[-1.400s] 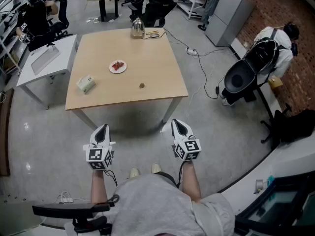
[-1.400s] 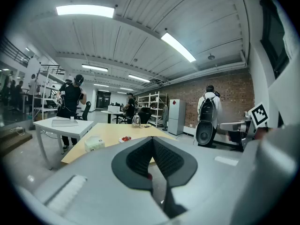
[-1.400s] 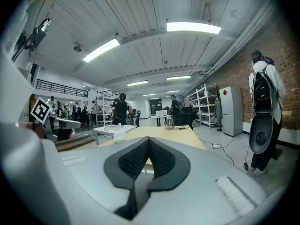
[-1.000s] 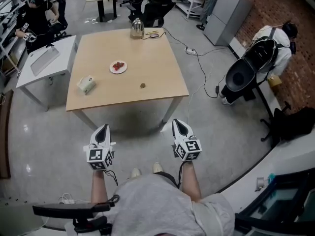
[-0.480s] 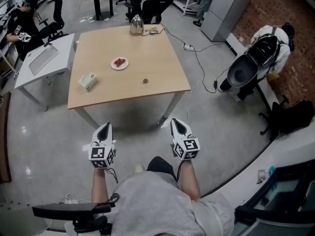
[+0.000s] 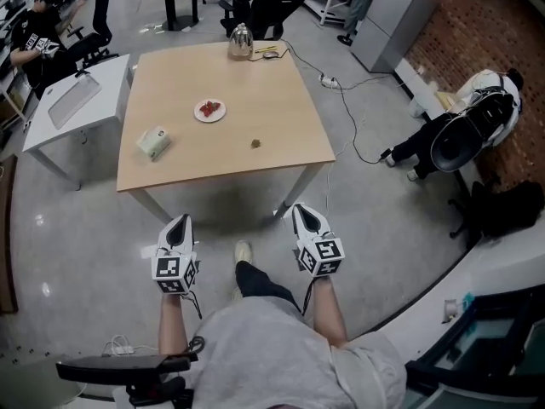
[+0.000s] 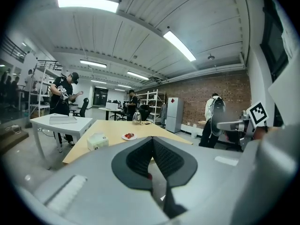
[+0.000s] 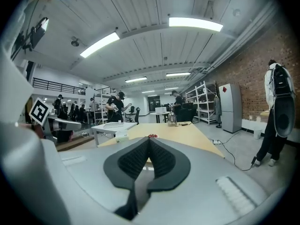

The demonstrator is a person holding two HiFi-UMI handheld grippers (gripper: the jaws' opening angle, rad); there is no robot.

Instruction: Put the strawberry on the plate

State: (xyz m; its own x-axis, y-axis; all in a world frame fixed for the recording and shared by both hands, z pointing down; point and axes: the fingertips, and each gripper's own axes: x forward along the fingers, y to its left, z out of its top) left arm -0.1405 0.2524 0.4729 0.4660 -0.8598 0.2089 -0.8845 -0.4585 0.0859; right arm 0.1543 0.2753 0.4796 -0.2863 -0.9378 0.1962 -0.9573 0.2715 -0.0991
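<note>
1. Two pairs of jaws pressed together on nothing: left gripper [image 6: 176, 225], right gripper [image 6: 305, 213].
2. Square black-and-white markers [image 6: 173, 270] on both; box [image 6: 153, 143] print too small to read.
3. Red strawberry [image 6: 210, 106] on the plate [image 6: 197, 114], mid-table [image 6: 272, 100] — heading and long axis too small to tell.

Grey shirt [image 6: 281, 356], dark trouser leg [image 6: 266, 286], pale shoe [image 6: 243, 251], left gripper [image 6: 180, 221] and right gripper [image 6: 303, 210] in white shells, black ribbed jaws, black-and-white marker cubes [image 6: 174, 272], thin black cables [image 6: 195, 303].

Open-plan lab, white desk [image 6: 108, 82], shelving [image 8: 204, 102], brick wall [image 6: 487, 22]
</note>
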